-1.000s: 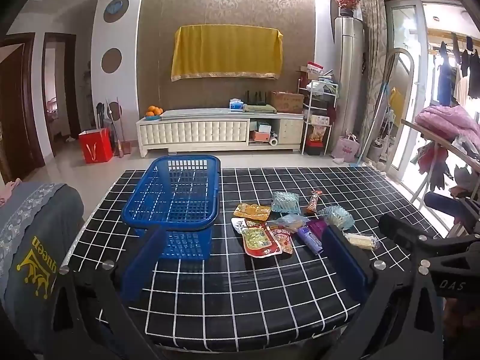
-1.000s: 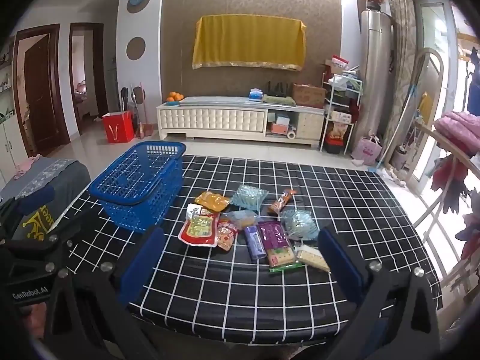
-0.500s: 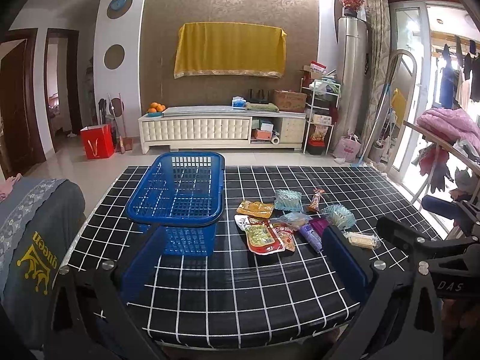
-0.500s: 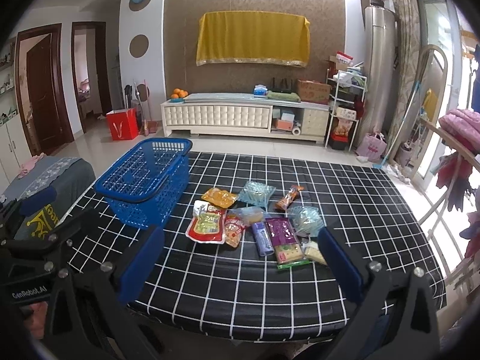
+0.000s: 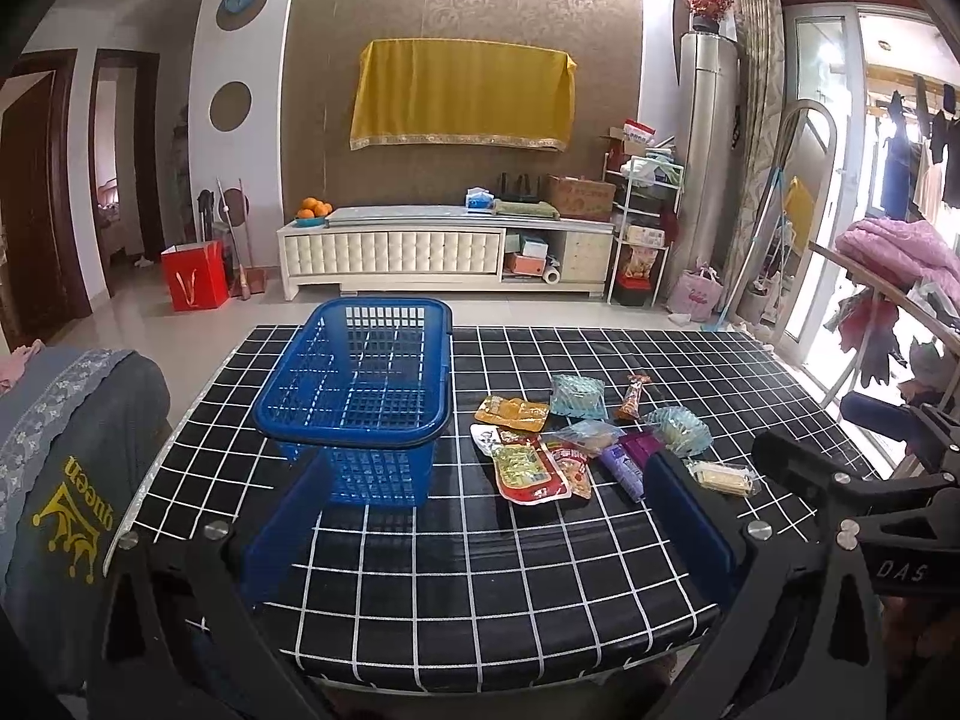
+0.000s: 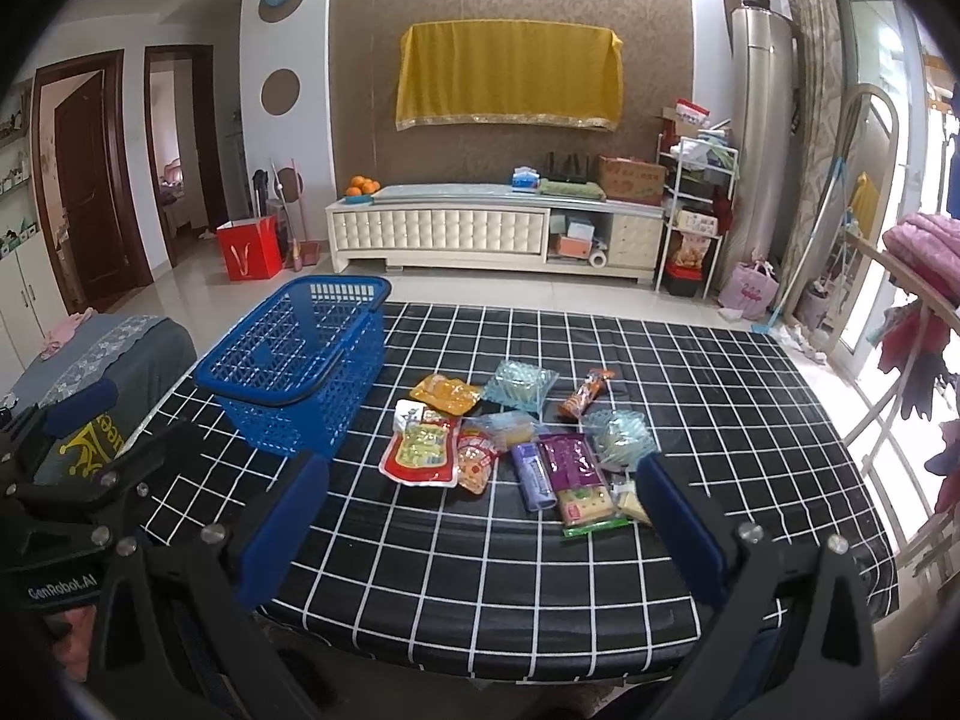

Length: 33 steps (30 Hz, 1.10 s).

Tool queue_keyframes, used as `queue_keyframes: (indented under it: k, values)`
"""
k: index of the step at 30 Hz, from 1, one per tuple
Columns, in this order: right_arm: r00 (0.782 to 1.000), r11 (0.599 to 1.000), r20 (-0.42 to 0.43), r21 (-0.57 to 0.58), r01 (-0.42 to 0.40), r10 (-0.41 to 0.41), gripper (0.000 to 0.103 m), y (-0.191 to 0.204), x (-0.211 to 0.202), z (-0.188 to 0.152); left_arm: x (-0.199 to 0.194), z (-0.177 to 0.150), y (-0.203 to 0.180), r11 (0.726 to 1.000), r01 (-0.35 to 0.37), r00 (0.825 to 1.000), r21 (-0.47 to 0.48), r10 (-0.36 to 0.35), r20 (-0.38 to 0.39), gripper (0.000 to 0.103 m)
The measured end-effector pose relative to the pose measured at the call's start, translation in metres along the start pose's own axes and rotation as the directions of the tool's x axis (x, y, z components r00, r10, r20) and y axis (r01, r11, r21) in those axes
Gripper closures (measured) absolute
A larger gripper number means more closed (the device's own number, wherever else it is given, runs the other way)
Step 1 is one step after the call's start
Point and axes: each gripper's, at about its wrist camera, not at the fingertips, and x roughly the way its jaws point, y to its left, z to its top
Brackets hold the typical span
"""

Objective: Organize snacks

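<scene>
An empty blue basket (image 5: 354, 396) stands upright; flat snack packets (image 6: 510, 438) lie clustered just right of it.

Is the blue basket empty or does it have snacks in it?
Empty. Only bare mesh shows inside the blue basket; the snacks lie beside it.

A home living room: a low media cabinet (image 6: 498, 234), oranges (image 6: 362, 185) and a laundry rack (image 5: 888, 294).
</scene>
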Motion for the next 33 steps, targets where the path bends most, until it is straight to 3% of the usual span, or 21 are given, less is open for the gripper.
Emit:
queue_keyframes:
  k: [33]
  values:
    - [1.0,1.0,-0.015,-0.001,-0.019,0.019,0.0,0.0046,0.0028,0.0012,0.0033,-0.0014,0.006,1.0,-0.016,1.0,-0.006,0.016,-0.009,0.001]
